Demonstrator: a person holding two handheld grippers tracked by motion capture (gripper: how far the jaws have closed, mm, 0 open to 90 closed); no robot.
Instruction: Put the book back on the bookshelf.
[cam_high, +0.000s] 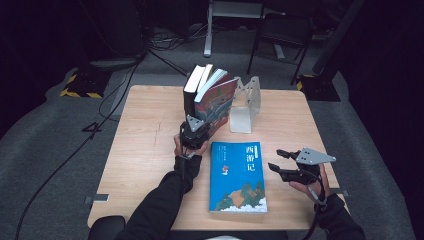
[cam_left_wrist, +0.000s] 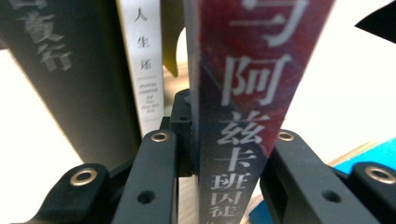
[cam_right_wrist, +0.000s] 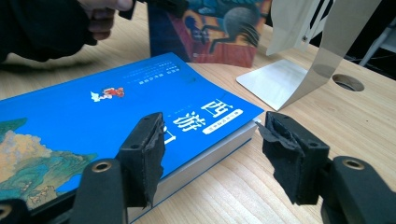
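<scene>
Jaws of your left gripper are squeezed on the red book, right on its spine, near the bottom. You hold it low like that so it stays standing and does not flop over. In the high view this left gripper sits just above the middle of the frame, at the front of the row of books.

Next to the red book stand a white book and a black book, at the left of the left gripper view. They stand up with their spines facing you, so you can read the names.

Behind the red book, a little to the right in the high view, is the metal bookend. It looks like it is there to stop the row from tipping. I think you are pushing the red book toward it.

Jaws of your right gripper are apart, and nothing is between them. In the high view this right gripper waits at the lower right, just beside the blue book. The blue book lies flat on the desk, cover up, in the lower middle of the high view. It seems to be next in line, so that hand stays close, ready to pick up its edge.
</scene>
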